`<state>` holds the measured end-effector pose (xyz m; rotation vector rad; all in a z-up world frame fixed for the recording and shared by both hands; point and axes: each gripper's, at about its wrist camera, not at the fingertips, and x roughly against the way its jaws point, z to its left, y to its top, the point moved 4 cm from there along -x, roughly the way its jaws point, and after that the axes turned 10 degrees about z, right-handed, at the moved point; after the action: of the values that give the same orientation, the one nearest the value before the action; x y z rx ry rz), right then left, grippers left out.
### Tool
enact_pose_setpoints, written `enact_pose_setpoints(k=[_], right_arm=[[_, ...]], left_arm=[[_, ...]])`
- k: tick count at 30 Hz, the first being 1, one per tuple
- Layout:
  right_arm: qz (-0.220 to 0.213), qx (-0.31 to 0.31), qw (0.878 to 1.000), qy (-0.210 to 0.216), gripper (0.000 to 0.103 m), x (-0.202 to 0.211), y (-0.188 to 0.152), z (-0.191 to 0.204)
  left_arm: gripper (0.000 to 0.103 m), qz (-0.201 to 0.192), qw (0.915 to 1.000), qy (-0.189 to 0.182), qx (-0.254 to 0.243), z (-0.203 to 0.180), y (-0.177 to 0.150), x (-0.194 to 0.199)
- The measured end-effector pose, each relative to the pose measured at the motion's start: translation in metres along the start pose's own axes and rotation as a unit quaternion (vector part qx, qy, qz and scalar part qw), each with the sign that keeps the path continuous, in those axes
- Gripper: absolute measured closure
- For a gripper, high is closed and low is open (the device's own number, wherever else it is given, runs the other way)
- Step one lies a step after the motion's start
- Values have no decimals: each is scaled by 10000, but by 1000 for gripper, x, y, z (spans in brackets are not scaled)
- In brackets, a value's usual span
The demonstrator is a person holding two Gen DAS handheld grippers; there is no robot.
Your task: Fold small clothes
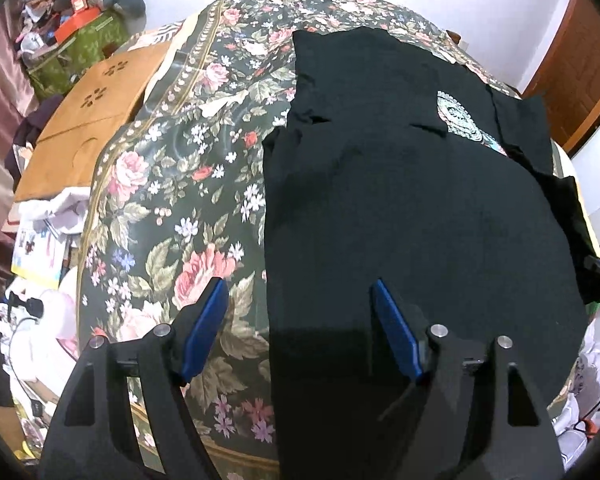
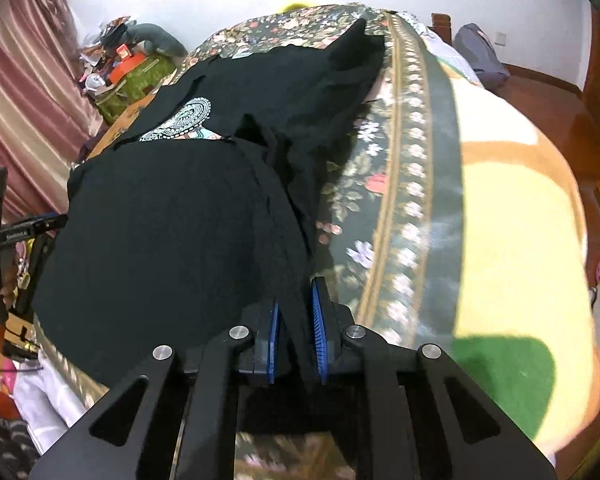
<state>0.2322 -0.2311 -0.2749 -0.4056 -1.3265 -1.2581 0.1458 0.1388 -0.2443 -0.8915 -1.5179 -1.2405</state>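
Observation:
A black T-shirt (image 1: 400, 200) with a white round print (image 1: 458, 114) lies partly folded on a floral bedspread (image 1: 172, 184). My left gripper (image 1: 300, 292) is open and empty, hovering over the shirt's near left edge. In the right wrist view the shirt (image 2: 172, 232) fills the left half, with its print (image 2: 188, 118) farther up. My right gripper (image 2: 296, 304) is shut on a fold of the shirt's near right edge, with black cloth between its blue pads (image 2: 318, 320). The left gripper also shows in the right wrist view (image 2: 28, 228), at the far left.
A tan cardboard box (image 1: 88, 120) and a cluttered green bag (image 1: 80, 48) stand left of the bed. A yellow, orange and green blanket (image 2: 512, 240) covers the bed's right side. Pink curtains (image 2: 24, 92) hang at the left. A wooden door (image 1: 580, 64) is at the right.

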Motion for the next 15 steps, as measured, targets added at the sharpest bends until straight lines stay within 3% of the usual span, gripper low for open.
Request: enact_pose_setpoints(k=[3, 6, 8, 13, 15], right_arm=[[125, 31, 9999, -43, 90, -3, -8, -2], [123, 83, 9999, -46, 90, -4, -13, 0], [41, 150, 9999, 20, 95, -1, -11, 4], [-309, 381, 9987, 135, 98, 17, -3, 19], [-532, 454, 9973, 201, 98, 31, 5, 26]], left_arm=[[41, 35, 9995, -300, 22, 0, -7, 2], [71, 55, 9980, -625, 36, -2, -12, 6], [95, 29, 9983, -581, -53, -4, -15, 9], [100, -260, 9987, -396, -194, -8, -15, 28], [100, -497, 9975, -487, -139, -8, -9, 45]])
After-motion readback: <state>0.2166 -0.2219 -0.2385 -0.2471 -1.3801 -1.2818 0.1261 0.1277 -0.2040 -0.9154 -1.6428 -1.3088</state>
